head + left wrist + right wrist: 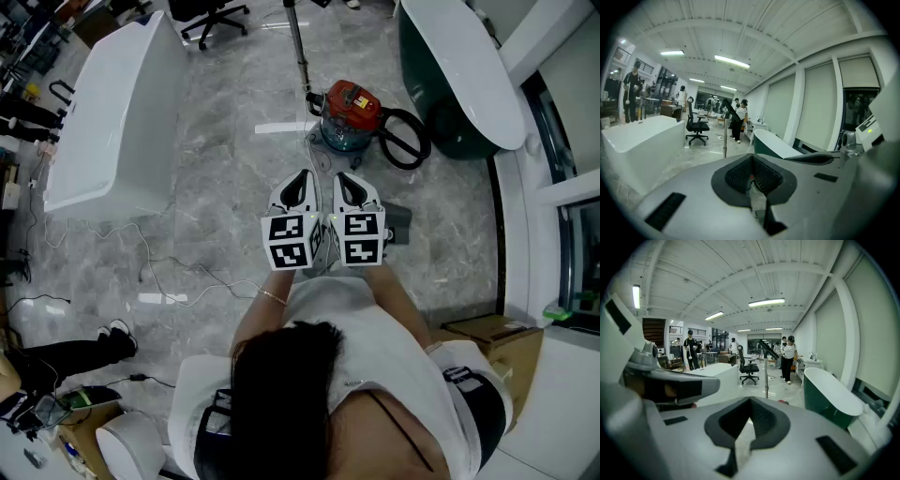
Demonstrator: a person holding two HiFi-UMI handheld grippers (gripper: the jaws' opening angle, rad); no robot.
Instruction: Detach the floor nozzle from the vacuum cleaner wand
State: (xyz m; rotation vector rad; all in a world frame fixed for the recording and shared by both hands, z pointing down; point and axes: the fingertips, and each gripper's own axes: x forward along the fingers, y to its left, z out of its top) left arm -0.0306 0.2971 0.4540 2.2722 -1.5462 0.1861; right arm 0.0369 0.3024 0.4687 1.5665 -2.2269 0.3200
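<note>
The two tools are held side by side close in front of the person, well apart from the work. The left hand-held gripper [300,178] and the right hand-held gripper [349,180] each have their jaws pressed together with nothing between them, as each gripper view shows.

The red-and-teal canister vacuum cleaner [349,114] stands far ahead on the grey marbled floor [216,187], with its black looped hose [405,139] to the right. The slim metal wand [298,42] rises upright just left of the canister. The floor nozzle would be at the wand's foot, beside the canister, but it is too small to make out.

The step in hand looks like the approach. To do it well, open both sets of jaws before arriving. Pin the wand low with one gripper and take the nozzle's neck with the other. Pull along the tube's axis rather than sideways, so the wand does not topple onto the canister.
</note>
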